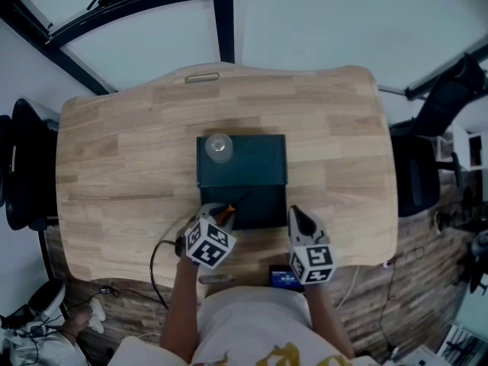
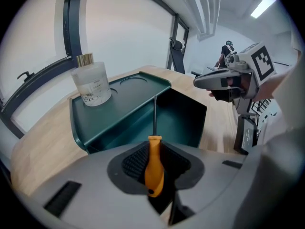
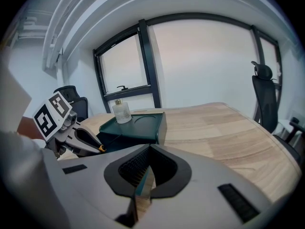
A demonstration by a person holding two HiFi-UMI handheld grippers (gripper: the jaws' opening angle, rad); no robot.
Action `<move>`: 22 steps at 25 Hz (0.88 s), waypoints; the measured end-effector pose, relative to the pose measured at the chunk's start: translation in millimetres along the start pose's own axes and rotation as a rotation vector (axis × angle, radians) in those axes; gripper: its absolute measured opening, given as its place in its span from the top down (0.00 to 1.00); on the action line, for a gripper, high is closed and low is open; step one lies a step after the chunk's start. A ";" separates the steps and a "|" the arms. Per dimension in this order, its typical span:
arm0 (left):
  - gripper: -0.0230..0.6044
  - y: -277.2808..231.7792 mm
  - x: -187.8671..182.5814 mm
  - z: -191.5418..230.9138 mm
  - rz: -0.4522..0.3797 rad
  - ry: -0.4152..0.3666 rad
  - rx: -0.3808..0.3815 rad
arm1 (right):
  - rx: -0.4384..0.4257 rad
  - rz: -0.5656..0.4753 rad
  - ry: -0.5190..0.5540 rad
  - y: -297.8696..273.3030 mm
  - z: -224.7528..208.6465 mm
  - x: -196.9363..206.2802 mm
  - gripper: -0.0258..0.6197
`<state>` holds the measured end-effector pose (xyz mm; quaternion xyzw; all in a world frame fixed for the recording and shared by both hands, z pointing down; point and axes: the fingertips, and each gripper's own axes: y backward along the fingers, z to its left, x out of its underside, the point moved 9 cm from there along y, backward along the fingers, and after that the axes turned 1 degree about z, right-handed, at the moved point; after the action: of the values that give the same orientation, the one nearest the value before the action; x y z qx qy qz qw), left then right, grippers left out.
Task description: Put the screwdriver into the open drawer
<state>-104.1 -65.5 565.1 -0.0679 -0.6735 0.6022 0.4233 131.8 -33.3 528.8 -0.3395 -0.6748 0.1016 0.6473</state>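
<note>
**Surface.** Table [image 1: 114,151], light wood-block top with rounded corners and a slot cut-out [image 1: 202,76] near its far edge. A black cable [image 1: 156,258] loops off the near edge at the left. A small blue item [image 1: 286,279], too small to identify, lies at the near edge between the two arms.

**On the surface.** Dark green drawer cabinet [image 1: 255,155] at the centre of the table. Its drawer [image 1: 263,208] is pulled open toward the person. A clear glass bottle [image 1: 219,147] with a gold cap stands upright on the left part of the cabinet top.

**Tools.**
- Left gripper [image 2: 153,149]: jaws clamped on the orange handle of the screwdriver [image 2: 153,171]. The thin dark shaft points forward and lies over the open drawer. Whether it touches the drawer cannot be told.
- Right gripper [image 3: 145,168]: jaws drawn together with nothing between them, held just beside the drawer's right front corner.

**Room.**
- Pale walls.
- Dark metal window frames [image 1: 221,14] beyond the table.
- Black office chair [image 1: 27,166] at the table's left end and another black chair [image 1: 415,174] at its right end.
- Wood-plank floor [image 1: 412,296] on the near side.
</note>
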 end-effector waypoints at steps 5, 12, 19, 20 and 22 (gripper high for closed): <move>0.84 -2.3 -1.1 0.1 0.041 0.002 0.027 | 0.011 0.008 -0.005 1.0 -2.4 2.0 0.96; 0.84 -4.4 -3.1 1.8 0.088 0.005 0.065 | 0.009 0.017 -0.010 -0.2 -3.2 3.4 0.96; 0.84 -8.0 -4.2 1.8 0.136 0.006 0.080 | 0.013 0.016 -0.011 -0.6 -4.5 4.3 0.96; 0.84 -8.5 -4.4 1.7 0.144 0.004 0.078 | 0.014 0.016 -0.013 -0.8 -4.7 5.1 0.96; 0.84 -10.2 -4.9 1.5 0.163 -0.002 0.075 | 0.016 0.014 -0.015 -0.9 -4.8 5.9 0.96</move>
<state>-97.7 -72.2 571.7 -0.1061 -0.6431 0.6594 0.3746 136.4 -31.9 534.8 -0.3384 -0.6763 0.1140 0.6442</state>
